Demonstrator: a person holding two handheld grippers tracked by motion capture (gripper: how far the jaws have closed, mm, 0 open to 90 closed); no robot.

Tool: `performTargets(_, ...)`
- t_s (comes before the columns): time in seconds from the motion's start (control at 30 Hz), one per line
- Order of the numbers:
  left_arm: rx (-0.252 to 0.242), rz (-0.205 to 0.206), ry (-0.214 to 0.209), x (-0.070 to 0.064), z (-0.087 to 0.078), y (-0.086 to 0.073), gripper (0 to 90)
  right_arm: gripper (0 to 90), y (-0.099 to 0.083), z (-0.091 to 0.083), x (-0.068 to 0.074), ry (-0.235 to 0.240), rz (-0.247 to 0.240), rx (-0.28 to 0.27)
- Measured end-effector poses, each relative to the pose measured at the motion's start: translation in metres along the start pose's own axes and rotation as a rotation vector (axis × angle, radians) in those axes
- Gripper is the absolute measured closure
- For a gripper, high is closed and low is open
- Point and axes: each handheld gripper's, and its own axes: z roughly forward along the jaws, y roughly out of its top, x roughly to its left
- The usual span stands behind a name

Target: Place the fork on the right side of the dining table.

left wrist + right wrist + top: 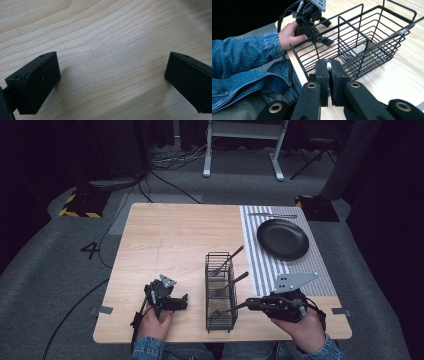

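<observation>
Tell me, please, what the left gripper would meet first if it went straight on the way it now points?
Probably the black wire basket. In the high view the left gripper points across the table towards the basket's near end. Its own view shows open jaws with bare wood between them, so it may tilt down and touch the table first.

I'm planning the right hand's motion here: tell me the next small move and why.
Probably lift the right gripper up and back, drawing the utensil out of the wire basket. Its jaws are shut on the handle end, the utensil's other end sits in the basket's near compartment, and the left gripper rests open on the table.
</observation>
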Motion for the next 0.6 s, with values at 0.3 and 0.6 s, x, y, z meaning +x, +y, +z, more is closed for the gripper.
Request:
performTargets(0.3,0.001,0.001,-0.002,0.000,0.000,0.000,0.2,86.8,0.002,-0.003,0.002,-0.016,-0.006,-0.025)
performTargets(0.6,0.002,0.005,0.001,0.000,0.000,0.000,0.2,86.9,0.003,-0.014,-0.001,-0.004,0.013,-0.084)
